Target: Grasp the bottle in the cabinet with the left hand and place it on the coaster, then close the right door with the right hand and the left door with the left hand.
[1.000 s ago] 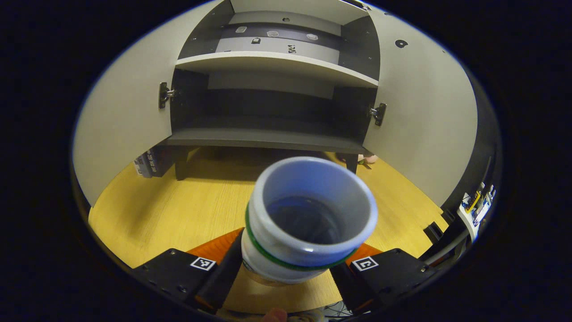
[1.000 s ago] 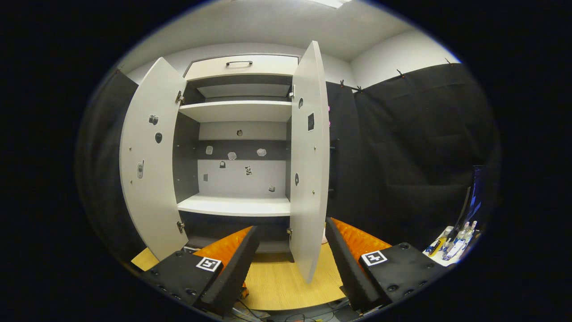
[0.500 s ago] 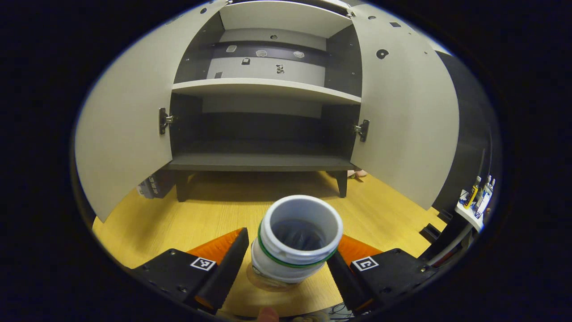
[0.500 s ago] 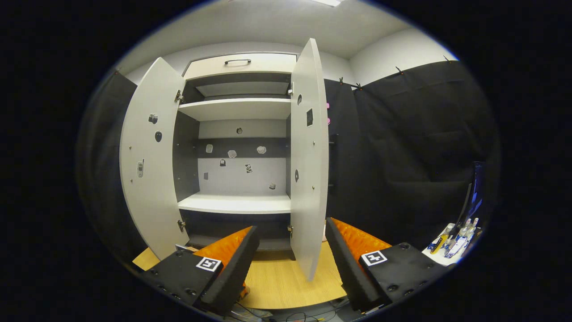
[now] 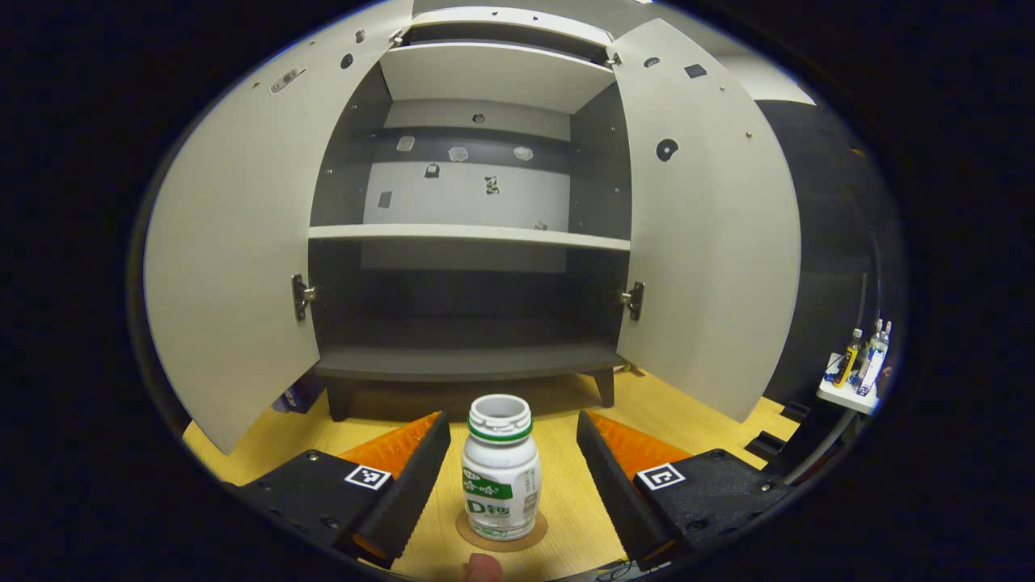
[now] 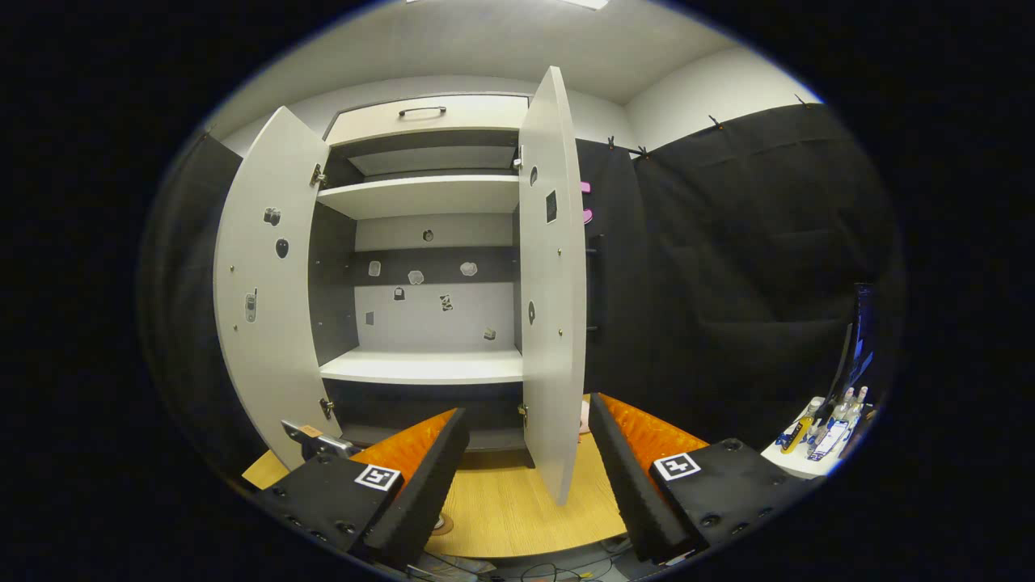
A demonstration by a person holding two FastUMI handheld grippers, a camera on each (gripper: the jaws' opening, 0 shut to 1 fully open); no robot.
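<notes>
A small white bottle [image 5: 500,473] with a green band and label stands upright on a round brown coaster [image 5: 501,533] on the wooden table. My left gripper [image 5: 509,465] is open, its fingers on either side of the bottle and apart from it. The cabinet [image 5: 477,242] stands behind with both doors wide: left door [image 5: 242,259], right door [image 5: 711,242]. In the right gripper view my right gripper [image 6: 525,469] is open in front of the right door's edge [image 6: 554,323], with nothing between its fingers. The cabinet's shelves [image 6: 428,368] are bare.
A side stand with several small bottles [image 5: 861,360] stands at the far right, also seen as the bottles [image 6: 825,428]. Black cloth [image 6: 728,267] hangs to the right of the cabinet. Part of the other gripper [image 6: 319,440] shows at lower left in the right gripper view.
My left gripper has opened and drawn back from the bottle, which now stands on the coaster. The right gripper has barely moved.
</notes>
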